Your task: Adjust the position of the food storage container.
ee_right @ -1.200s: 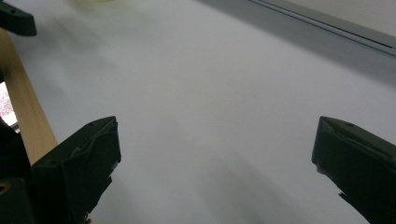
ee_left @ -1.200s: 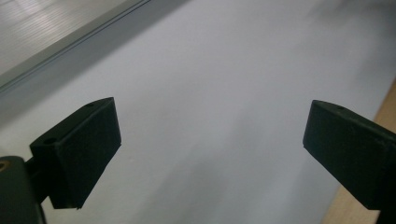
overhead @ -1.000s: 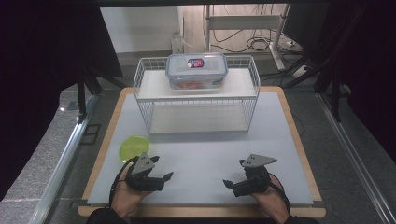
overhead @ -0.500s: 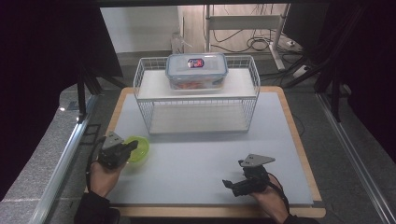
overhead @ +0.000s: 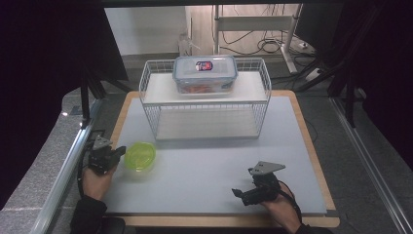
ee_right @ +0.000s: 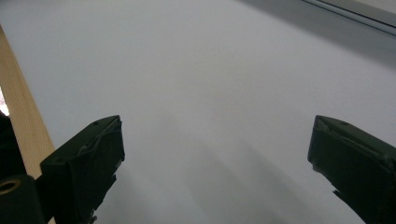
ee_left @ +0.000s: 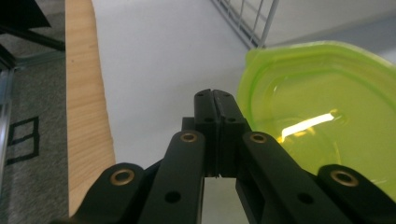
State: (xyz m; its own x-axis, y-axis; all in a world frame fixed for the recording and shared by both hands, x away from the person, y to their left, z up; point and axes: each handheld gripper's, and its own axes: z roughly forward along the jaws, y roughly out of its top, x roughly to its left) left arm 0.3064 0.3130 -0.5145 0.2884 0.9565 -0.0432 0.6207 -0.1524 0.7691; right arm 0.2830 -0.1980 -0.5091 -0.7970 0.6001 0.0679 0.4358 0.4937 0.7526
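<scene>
A lime-green translucent lid (overhead: 140, 156) lies flat on the grey mat near the table's left side. My left gripper (overhead: 117, 152) sits just left of it, pointing at its rim. In the left gripper view the jaws (ee_left: 215, 100) are pressed together with nothing between them, and the lid (ee_left: 322, 107) lies right beside their tips. Whether they touch its edge I cannot tell. My right gripper (overhead: 239, 194) rests low at the front right of the mat. Its jaws (ee_right: 215, 158) stand wide apart over bare mat.
A white wire rack (overhead: 204, 105) stands at the back middle of the mat. A clear lidded food container (overhead: 204, 73) sits on its top shelf. The table's wooden edge (ee_left: 86, 93) runs close on the left of my left gripper. Grey mat (overhead: 204, 165) stretches between the grippers.
My left hand has swung left and slightly away, from the front of the mat to the left side of the green lid, and its jaws have closed. The right hand has stayed put.
</scene>
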